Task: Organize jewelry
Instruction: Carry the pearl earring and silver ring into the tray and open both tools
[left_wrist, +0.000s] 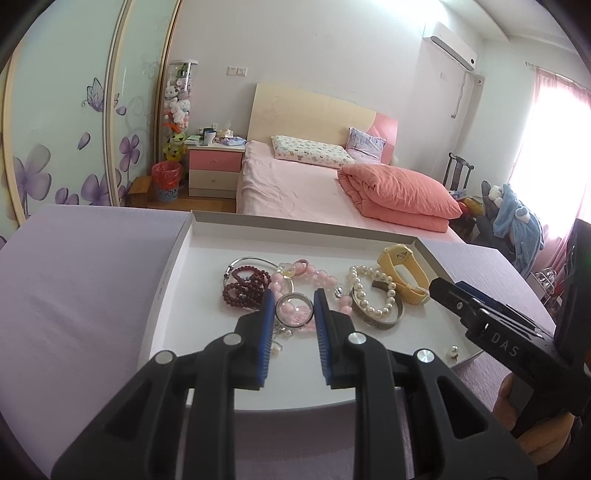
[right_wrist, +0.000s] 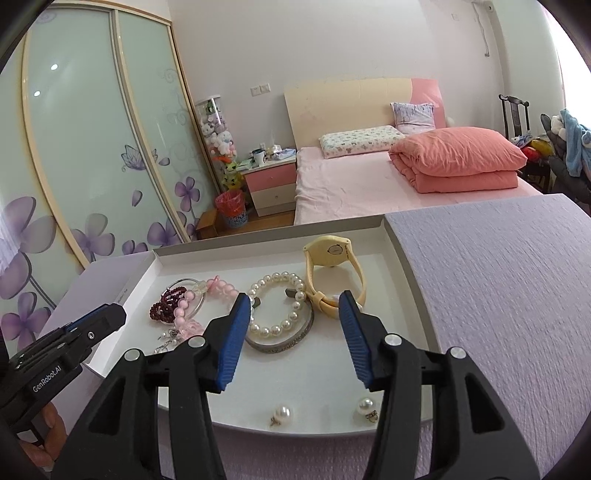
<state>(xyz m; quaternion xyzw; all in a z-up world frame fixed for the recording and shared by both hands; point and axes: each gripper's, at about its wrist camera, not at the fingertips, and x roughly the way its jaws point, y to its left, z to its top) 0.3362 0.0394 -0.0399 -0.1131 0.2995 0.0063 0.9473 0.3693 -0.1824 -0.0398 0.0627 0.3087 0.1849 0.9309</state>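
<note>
Judging by looks, the white pearl bead bracelet (right_wrist: 277, 306) is slippery and floppy; it's best pinched across the strand. Right tongs (right_wrist: 295, 328) are spread, empty; left tongs (left_wrist: 294, 314) are narrowly parted, nothing gripped.

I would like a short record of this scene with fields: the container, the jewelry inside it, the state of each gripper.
container: shallow white tray on a lilac cloth
jewelry: yellow watch, pearl bracelet lying over a silver bangle, dark red bead string, pink bead bracelet, two loose pearl earrings near the front rim
left gripper: jaws narrowly apart above the pink beads, holding nothing
right gripper: jaws apart above the pearl bracelet, holding nothing
</note>
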